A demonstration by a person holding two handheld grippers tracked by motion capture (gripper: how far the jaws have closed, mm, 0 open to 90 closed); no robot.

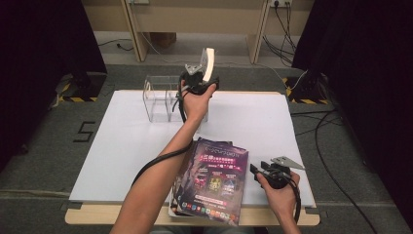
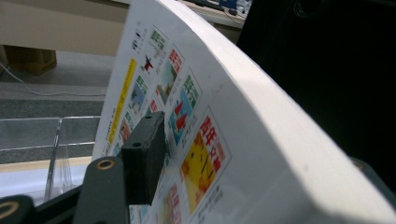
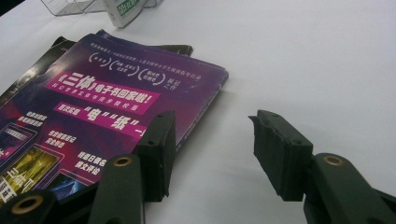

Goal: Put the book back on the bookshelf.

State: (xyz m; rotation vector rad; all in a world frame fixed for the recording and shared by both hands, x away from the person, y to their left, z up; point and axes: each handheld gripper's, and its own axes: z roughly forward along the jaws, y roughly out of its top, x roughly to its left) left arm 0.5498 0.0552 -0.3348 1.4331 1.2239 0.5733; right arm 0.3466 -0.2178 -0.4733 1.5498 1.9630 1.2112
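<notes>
The left tool (image 1: 204, 73) is raised above the clear acrylic rack (image 1: 158, 97) with a white booklet (image 1: 209, 63) standing upright between its jaws, apparently so its lower edge can drop into a slot; the jaws are well apart, one pad looking just off the printed cover, so I cannot tell whether they grip it. The right tool (image 1: 260, 171) rests low on the tabletop (image 1: 122, 141), jaws wide and empty, with the purple magazine stack (image 1: 212, 180) just beside its left jaw and bare white surface ahead for sliding
</notes>
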